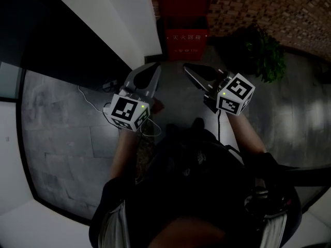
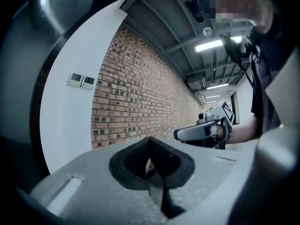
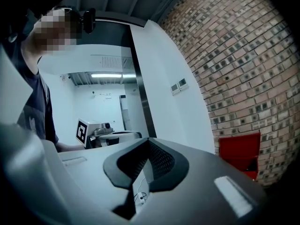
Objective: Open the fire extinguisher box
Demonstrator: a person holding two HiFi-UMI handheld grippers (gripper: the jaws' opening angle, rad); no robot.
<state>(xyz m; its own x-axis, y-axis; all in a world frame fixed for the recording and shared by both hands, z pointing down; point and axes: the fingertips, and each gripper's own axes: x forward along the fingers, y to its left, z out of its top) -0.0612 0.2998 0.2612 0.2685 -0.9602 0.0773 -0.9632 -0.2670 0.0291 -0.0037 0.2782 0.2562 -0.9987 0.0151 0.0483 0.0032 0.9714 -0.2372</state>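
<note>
Left gripper [image 1: 151, 71] and right gripper [image 1: 188, 68]: both held level, fingers clenched on nothing. Well beyond them, the red fire extinguisher box [image 1: 186, 41] stands on the floor against the far brick wall [image 1: 248, 4]. Neither gripper touches it. Lid position is unclear. The approach, and probably the opening, remain to be done.

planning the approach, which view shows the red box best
Head view: the whole red box shows against the brick wall. The right gripper view catches only part, low right; the left gripper view misses it.
</note>
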